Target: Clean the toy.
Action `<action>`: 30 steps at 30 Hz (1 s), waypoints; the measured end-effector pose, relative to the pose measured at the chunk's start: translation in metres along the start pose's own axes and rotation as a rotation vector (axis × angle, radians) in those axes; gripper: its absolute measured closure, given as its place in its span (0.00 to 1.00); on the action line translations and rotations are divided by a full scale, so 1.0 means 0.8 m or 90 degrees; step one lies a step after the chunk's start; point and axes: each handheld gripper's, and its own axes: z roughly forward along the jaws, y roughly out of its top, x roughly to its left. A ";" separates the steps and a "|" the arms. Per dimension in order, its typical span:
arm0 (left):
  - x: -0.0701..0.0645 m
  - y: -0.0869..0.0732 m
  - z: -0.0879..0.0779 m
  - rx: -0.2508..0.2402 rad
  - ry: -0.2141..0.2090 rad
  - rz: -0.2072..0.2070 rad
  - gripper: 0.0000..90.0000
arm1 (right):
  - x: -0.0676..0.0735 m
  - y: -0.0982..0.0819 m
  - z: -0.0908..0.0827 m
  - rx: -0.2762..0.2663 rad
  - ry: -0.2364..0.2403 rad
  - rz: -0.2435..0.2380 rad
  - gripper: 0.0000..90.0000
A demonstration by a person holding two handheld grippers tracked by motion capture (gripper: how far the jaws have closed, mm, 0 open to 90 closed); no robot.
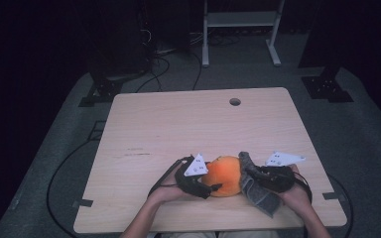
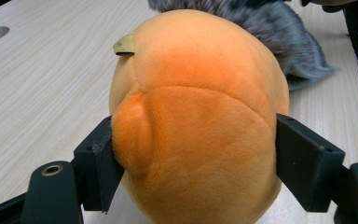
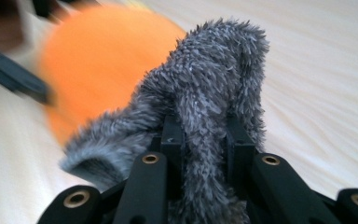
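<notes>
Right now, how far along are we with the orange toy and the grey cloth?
Done: both grips are set. In hand: the left gripper clamps the round orange plush toy; the right gripper pinches the fuzzy grey cloth beside it. Left: probably wiping or wrapping the toy.

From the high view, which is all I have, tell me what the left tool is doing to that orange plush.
Observer: The left tool has its jaws pressed into both sides of the orange plush, denting it.
Operator: Now report the right tool's grip.
Observer: The right tool is shut on a fold of the grey fuzzy cloth, which sticks up between its jaws.
Operator: Give me any detail on the plush I can't make out.
Observer: A small yellowish tag sticks out from a seam near its top.
</notes>
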 end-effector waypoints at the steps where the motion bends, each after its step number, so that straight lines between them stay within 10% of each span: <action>1: 0.000 0.000 0.000 0.000 0.000 0.001 0.26 | -0.003 -0.002 -0.001 0.009 -0.013 -0.001 0.82; 7: -0.002 0.003 -0.001 -0.006 -0.012 -0.001 0.22 | 0.019 0.012 -0.015 -0.041 0.032 -0.039 0.82; 12: 0.010 0.002 0.001 0.011 -0.017 -0.067 0.12 | 0.015 0.004 -0.008 -0.025 0.016 -0.042 0.82; 18: 0.000 0.007 0.003 -0.014 0.006 -0.038 0.34 | 0.010 0.006 -0.017 -0.008 -0.028 -0.044 0.82; 22: -0.006 0.010 0.004 -0.022 0.005 -0.022 0.36 | 0.038 0.029 -0.037 -0.075 0.007 -0.094 0.82; 25: -0.008 0.010 0.005 -0.010 0.006 -0.008 0.36 | 0.056 0.034 -0.025 -0.050 0.000 -0.154 0.81; 30: -0.009 0.008 0.006 -0.019 0.001 -0.016 0.36 | 0.036 0.023 -0.024 -0.017 -0.053 -0.125 0.82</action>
